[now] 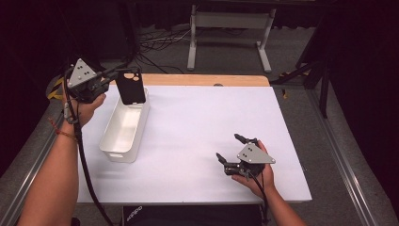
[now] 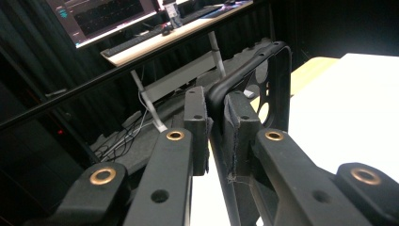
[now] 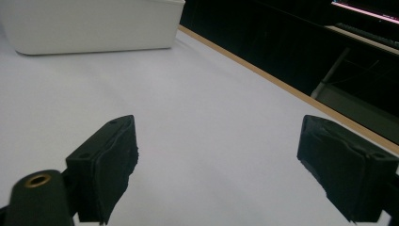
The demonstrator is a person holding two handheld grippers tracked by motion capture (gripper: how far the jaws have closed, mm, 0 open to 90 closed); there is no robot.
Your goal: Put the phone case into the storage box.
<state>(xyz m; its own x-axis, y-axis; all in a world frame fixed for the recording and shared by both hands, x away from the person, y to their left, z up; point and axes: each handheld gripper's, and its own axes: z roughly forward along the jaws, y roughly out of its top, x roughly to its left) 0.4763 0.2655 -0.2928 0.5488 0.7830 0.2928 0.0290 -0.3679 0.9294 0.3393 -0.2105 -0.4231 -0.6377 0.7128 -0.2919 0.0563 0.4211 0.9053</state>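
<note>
Fig.: Left gripper (image 1: 112,75), jaws clamped on the edge of a black phone case (image 1: 130,87), holds the case upright in the air just over the far end of the white bin (image 1: 114,151); in the left gripper view the case rim (image 2: 263,61) runs up from betw. the pads. Judged stage: pick-up done, case carried to the bin; lowering and release left. Bin interior, as far as visible, looks empty. Right gripper (image 1: 232,148), jaws spread wide w/ nothing betw. them, rests low over the white table (image 1: 197,122), well apart from the bin.
</note>
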